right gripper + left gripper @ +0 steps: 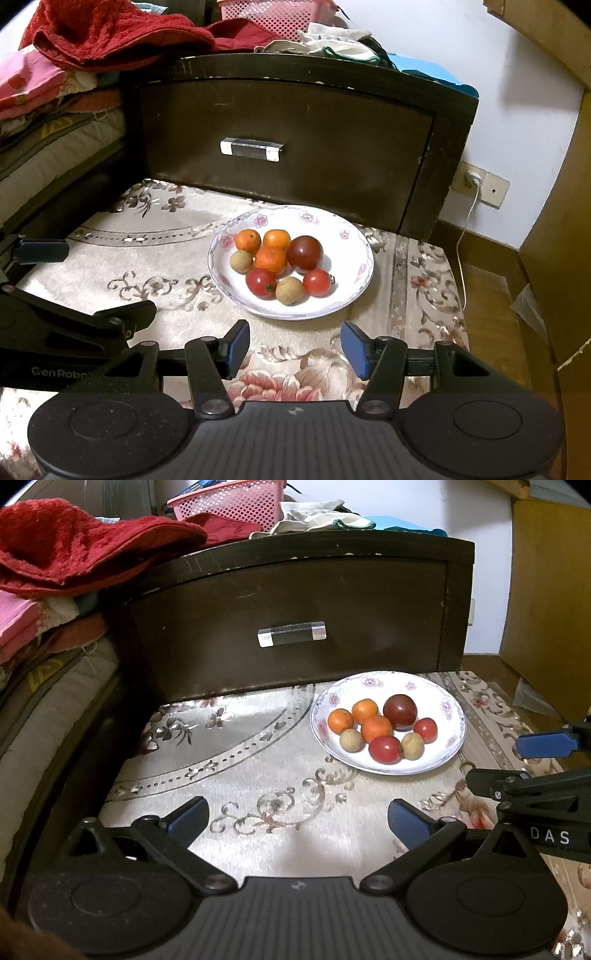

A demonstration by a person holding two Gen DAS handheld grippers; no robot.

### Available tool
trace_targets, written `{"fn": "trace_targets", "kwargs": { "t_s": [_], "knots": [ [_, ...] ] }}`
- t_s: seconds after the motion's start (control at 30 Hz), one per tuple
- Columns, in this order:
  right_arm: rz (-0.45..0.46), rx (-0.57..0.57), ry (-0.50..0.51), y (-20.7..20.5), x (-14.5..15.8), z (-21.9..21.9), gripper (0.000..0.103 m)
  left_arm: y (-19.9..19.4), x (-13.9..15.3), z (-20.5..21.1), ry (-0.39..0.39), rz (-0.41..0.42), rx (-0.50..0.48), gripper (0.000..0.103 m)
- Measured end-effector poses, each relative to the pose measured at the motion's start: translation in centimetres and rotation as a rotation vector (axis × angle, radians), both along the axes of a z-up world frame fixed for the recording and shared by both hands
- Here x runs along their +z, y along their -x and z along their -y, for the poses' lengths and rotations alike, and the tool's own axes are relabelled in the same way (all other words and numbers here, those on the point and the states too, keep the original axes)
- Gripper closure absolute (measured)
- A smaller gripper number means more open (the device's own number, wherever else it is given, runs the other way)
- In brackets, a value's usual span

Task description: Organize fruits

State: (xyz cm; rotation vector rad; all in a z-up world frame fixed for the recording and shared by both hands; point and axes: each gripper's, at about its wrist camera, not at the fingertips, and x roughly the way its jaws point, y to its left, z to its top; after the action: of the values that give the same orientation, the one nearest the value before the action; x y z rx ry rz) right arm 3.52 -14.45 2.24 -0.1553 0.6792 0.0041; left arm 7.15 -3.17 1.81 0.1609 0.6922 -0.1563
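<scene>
Left tool (297, 818) tilted down, agape | right tool (294, 347) alike, empty

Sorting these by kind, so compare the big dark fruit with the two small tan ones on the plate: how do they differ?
The dark fruit is the largest on the plate; each tan fruit is much smaller. The dark fruit is glossy maroon with a highlight; the tan ones look dull and beige. The dark fruit sits toward the back right, the tan ones nearer the front and left. All are round and rest loose on the plate.

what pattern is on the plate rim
Small pink flowers on white, around the plate rim; clearest in the right wrist view.
</scene>
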Motion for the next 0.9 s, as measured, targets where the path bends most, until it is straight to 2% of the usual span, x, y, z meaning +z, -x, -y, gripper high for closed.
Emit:
{"fn": "trace_targets", "kwargs": {
  "t_s": [0.9],
  "knots": [
    [-0.040,-0.026,-0.002,4.2,-0.9,-0.8,0.051,4.4,-0.6,-0.1,-0.022,-0.024,-0.006,0.000]
  ]
}}
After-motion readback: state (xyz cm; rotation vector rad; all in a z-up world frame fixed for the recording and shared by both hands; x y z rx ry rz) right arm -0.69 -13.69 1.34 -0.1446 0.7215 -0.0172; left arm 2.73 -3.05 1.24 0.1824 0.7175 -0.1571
